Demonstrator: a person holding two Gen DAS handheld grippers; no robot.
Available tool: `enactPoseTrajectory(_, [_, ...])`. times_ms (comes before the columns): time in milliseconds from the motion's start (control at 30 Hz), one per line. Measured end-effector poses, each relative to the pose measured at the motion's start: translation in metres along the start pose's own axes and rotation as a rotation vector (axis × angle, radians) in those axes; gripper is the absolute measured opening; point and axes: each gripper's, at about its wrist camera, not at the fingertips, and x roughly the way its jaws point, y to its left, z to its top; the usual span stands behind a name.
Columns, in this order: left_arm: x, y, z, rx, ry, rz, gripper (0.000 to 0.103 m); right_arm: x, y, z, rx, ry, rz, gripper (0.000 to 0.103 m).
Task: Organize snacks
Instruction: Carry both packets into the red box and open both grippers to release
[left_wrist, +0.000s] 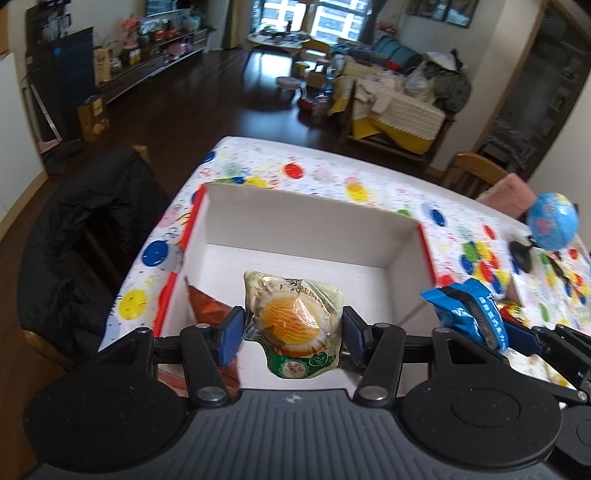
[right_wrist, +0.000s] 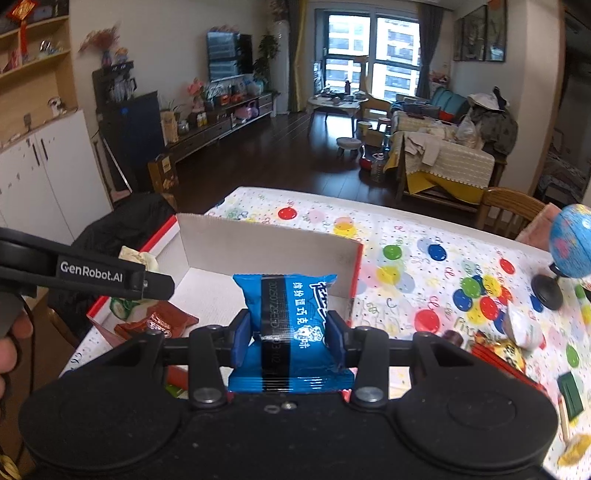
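Right now both grippers hang above a white box (left_wrist: 310, 221) with red outer sides that stands on the table (left_wrist: 332, 173), which is covered by a cloth printed with coloured balloons.

The left gripper (left_wrist: 293, 328) has its jaws clamped on a clear packet showing a halved egg (left_wrist: 293, 319); the blue pads press on the packet's left and right edges, and the packet hangs over the near part of the box floor. Below and to the left of it, a brown-red packet (left_wrist: 207, 306) lies inside the box against the left wall.

The right gripper (right_wrist: 288, 338) has its jaws clamped on a blue snack packet (right_wrist: 286, 314) with white writing and a dark band down its middle. This packet is held over the near right part of the box, close to the right wall. In the left wrist view the same blue packet shows to the right of the box, just beside its right wall.

On the table to the right of the box lie more snacks (right_wrist: 502, 347), among them a red and yellow wrapper and a small white cup-like pack. A little blue globe (right_wrist: 572, 243) on a black stand sits near the right edge. A dark jacket (left_wrist: 85, 236) hangs over a chair on the left of the table. Part of a hand (right_wrist: 11, 347) shows at the left edge of the right wrist view.
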Motion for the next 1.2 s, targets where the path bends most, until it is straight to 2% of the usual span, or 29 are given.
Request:
enactPoseTrajectory(367, [0.056,0.015,0.007,-0.019,0.077,0.116,0.056,0.057,0.009,0.001,-0.082,0.085,0.056,0.041])
enactPoseTrajectory(667, [0.084,0.011,-0.003,0.011,0.135,0.161,0.056,0.092,0.014,-0.006,-0.123,0.147,0.093,0.041])
enactPoseTrajectory(767, [0.09,0.012,-0.008,0.01,0.153,0.178,0.056,0.099,0.014,-0.01,-0.136,0.166,0.099,0.041])
enactPoseTrajectory(1133, [0.092,0.006,-0.012,0.044,0.138,0.199,0.059,0.11,0.014,-0.019,-0.148,0.204,0.107,0.043])
enactPoseTrajectory(1200, [0.091,0.006,-0.012,0.037,0.138,0.188,0.059,0.11,0.015,-0.019,-0.147,0.203,0.109,0.046])
